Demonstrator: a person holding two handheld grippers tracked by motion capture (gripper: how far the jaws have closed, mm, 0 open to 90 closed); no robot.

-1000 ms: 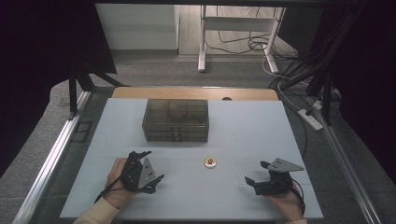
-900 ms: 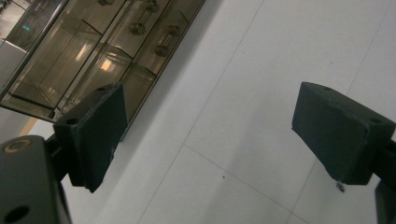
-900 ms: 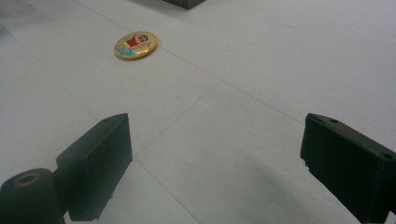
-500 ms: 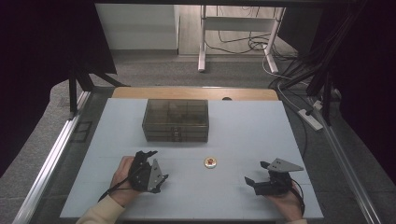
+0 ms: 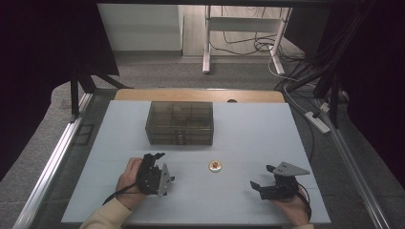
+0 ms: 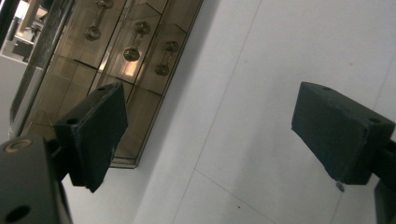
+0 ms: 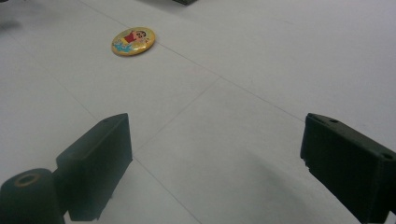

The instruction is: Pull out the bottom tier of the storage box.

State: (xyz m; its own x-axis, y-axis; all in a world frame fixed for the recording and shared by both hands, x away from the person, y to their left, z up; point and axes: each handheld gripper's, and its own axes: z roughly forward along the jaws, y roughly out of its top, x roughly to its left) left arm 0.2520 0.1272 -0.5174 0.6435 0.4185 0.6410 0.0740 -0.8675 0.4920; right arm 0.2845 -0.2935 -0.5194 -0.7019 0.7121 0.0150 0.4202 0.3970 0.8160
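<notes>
pale grey-white tabletop (image 5: 248,133) with faint seam lines, a wooden strip along its far edge, metal rails down both sides. grey carpet floor beyond, white metal stand legs (image 5: 206,43) and loose black cables at the back, dark curtains left and right. smoky translucent plastic compartment box (image 5: 179,122) sits on the far-middle of the table, lid closed; in my left gripper view it fills the upper left (image 6: 107,60), small metal pieces visible through the lid, too blurred to name. small round yellow badge with a cartoon figure (image 5: 215,166) lies flat on the bare table, nearer me than the box, between my two grippers and touching neither; my right gripper view has it upper left (image 7: 133,40), well ahead of the jaws. my left gripper (image 5: 160,167) is rolled on its side in my left hand (image 5: 128,179), jaws pointing toward the box's near left corner, spread wide, nothing between them but table. my right gripper (image 5: 260,179) is low over the near right of the table in my right hand (image 5: 291,202), pointed left toward the badge, jaws wide apart, holding nothing, grey triangular plate on top.
</notes>
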